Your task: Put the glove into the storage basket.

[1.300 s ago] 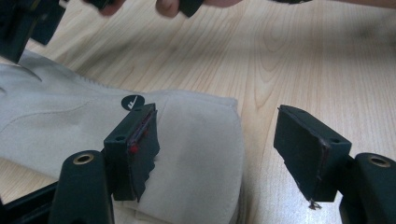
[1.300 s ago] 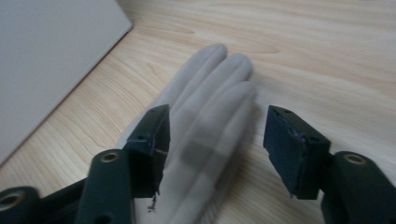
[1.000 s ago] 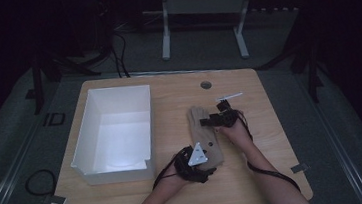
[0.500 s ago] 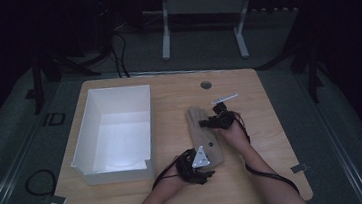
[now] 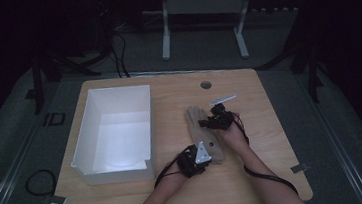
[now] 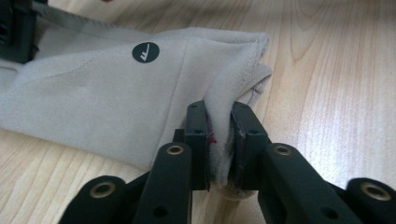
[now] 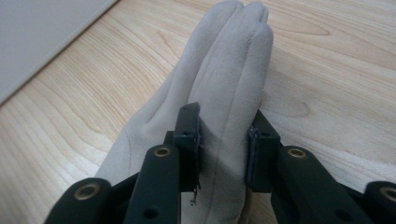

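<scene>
White box (image 5: 114, 133): stands on the left part of the worktop (image 5: 271, 123), open top, nothing seen inside. It lies just left of the work in hand.

Glove (image 5: 203, 130): pale grey, lying flat on the worktop to the right of the box, apart from it. Its long axis runs from the near edge toward the far edge, leaning slightly left at the far end; cuff nearest the person, fingers pointing away.

Left tool (image 5: 199, 156): at the cuff end. In the left gripper view the left tool (image 6: 219, 140) has its jaws closed on a raised fold of the glove (image 6: 107, 88) beside the cuff hem; the jaws have just been closing, with the cloth between them.

Right tool (image 5: 211, 122): further along the same axis, at the glove's right edge. In the right gripper view the right tool (image 7: 223, 140) straddles the glove (image 7: 229, 70) below the fingers, both pads against the fabric, which bulges between them; these jaws have also just been closing on it.

Judgement: both tools hold the one glove along its length, the left nearer the box. A lift and carry leftward looks the likely move; the box is close at hand.
</scene>
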`<act>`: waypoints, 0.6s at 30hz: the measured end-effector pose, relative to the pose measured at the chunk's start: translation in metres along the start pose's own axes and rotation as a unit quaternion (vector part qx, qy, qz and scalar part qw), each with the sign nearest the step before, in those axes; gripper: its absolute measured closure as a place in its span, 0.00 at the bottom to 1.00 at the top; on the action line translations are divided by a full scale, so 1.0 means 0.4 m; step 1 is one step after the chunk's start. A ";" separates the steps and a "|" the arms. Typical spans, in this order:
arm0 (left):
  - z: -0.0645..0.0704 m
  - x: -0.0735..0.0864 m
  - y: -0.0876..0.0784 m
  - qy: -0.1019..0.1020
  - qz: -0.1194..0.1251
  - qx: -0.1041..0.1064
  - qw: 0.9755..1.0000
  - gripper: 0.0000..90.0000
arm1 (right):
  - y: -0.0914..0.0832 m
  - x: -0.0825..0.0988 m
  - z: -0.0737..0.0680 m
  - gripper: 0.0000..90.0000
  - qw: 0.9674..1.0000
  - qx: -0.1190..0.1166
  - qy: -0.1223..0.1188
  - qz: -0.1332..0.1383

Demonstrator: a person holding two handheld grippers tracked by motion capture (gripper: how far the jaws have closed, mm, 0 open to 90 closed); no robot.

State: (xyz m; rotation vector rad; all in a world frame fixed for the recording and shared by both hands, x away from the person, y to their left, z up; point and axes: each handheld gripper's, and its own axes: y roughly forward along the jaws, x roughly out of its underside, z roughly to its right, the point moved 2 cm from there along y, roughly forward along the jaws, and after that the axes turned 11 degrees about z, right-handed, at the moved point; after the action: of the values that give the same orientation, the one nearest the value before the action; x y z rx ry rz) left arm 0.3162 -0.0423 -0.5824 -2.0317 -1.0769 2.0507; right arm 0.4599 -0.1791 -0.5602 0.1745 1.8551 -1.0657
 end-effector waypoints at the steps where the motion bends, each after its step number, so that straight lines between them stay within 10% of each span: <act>1: -0.002 -0.004 -0.001 -0.002 -0.002 0.001 1.000 0.89 | -0.002 -0.002 0.000 0.80 1.000 0.000 0.001 0.001; 18: -0.019 -0.101 -0.067 -0.014 0.006 0.014 1.000 0.90 | -0.104 -0.089 -0.007 0.81 0.998 -0.020 0.015 0.053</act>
State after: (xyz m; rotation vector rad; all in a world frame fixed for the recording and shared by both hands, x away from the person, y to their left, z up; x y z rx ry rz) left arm 0.3171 -0.0390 -0.5332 -2.0071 -1.0370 2.0950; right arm 0.4552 -0.1914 -0.5069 0.2633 1.8710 -0.9568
